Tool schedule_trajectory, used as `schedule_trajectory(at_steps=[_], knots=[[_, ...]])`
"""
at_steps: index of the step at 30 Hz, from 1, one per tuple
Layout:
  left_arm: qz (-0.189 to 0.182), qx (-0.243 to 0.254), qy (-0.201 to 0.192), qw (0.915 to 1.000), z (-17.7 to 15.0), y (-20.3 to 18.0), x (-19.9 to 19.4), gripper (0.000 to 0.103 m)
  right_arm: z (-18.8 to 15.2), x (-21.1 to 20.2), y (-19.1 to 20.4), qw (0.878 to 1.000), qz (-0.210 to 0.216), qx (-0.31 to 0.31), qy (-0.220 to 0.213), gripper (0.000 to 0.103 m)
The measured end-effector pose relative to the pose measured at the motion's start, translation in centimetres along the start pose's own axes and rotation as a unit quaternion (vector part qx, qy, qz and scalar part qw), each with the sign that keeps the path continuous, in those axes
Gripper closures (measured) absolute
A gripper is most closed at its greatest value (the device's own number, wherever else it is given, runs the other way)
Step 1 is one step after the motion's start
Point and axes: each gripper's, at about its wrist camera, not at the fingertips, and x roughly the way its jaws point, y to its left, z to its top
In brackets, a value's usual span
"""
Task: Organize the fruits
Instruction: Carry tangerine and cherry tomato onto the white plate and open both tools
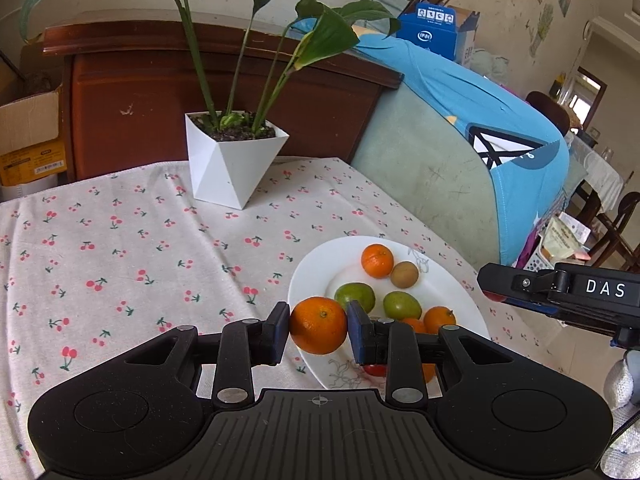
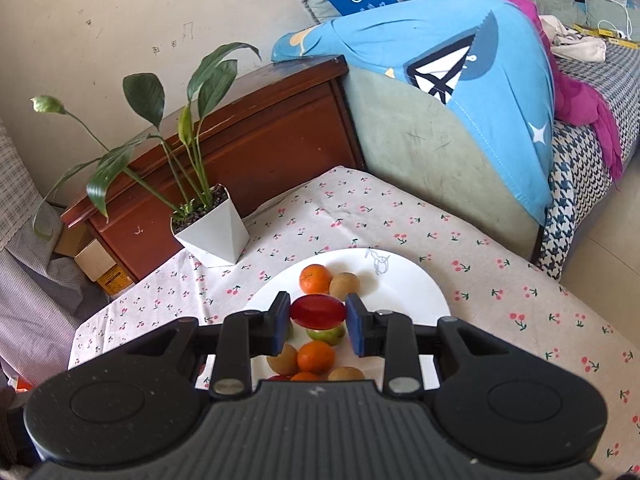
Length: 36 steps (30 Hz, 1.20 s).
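Observation:
My left gripper (image 1: 319,325) is shut on an orange (image 1: 318,325) and holds it above the left rim of the white plate (image 1: 308,276). On that plate lie another orange (image 1: 377,260), a kiwi (image 1: 404,274) and two green fruits (image 1: 355,295). In the right wrist view my right gripper (image 2: 318,313) is shut on a red fruit (image 2: 317,312), lifted over the plate (image 2: 408,280). Under it lie an orange (image 2: 315,278), a kiwi (image 2: 344,285), a green fruit (image 2: 326,335) and more oranges and kiwis. The right gripper's body (image 1: 560,292) enters the left wrist view from the right.
A white angular pot with a leafy plant (image 1: 234,160) stands at the back of the cherry-print tablecloth (image 1: 120,248). Behind it is a brown wooden cabinet (image 1: 200,80). A sofa arm draped in blue cloth (image 1: 480,120) borders the table on the right.

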Motion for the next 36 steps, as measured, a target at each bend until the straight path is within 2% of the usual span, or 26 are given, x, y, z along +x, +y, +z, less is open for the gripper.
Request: schedule_trajectory(at_steps=[9,20,21,22,26,28,31,33,36], knots=[[0.005,0.016,0.023,0.9996,-0.8,-1.3,2.4,0.075,0.5,2.0,-2.3,0.999,-0.006,0.036,0.009,0.073],[0.014,0.032,0.023,0.9991,-0.9,-1.9,2.8,0.073,0.1,4.6,-2.4,0.999,-0.007,0.045,0.025,0.070],[0.015,0.033,0.023,0.9991,-0.8,-2.0,2.8,0.067,0.1,4.6,-2.4,0.998,-0.005,0.049,0.026,0.070],[0.018,0.032,0.022,0.9991,-0.7,-2.0,2.7,0.057,0.1,4.5,-2.5,0.998,-0.003,0.051,0.025,0.070],[0.020,0.035,0.013,0.9991,-0.4,-2.2,2.2,0.046,0.3,4.1,-2.4,0.998,0.000,0.054,0.019,0.070],[0.026,0.035,0.011,0.9990,-0.3,-2.3,2.0,0.034,0.3,3.8,-2.3,0.998,0.004,0.053,0.017,0.069],[0.031,0.040,0.013,0.9986,0.0,-2.7,1.7,0.028,0.3,3.4,-2.0,0.999,0.000,0.041,0.015,0.066],[0.041,0.043,0.019,0.9980,0.0,-2.9,1.7,0.022,0.2,3.2,-1.7,0.999,-0.001,0.032,0.017,0.060],[0.050,0.047,0.027,0.9973,-0.1,-3.2,1.6,0.021,-0.1,3.2,-1.2,1.000,-0.015,0.013,0.024,0.059]])
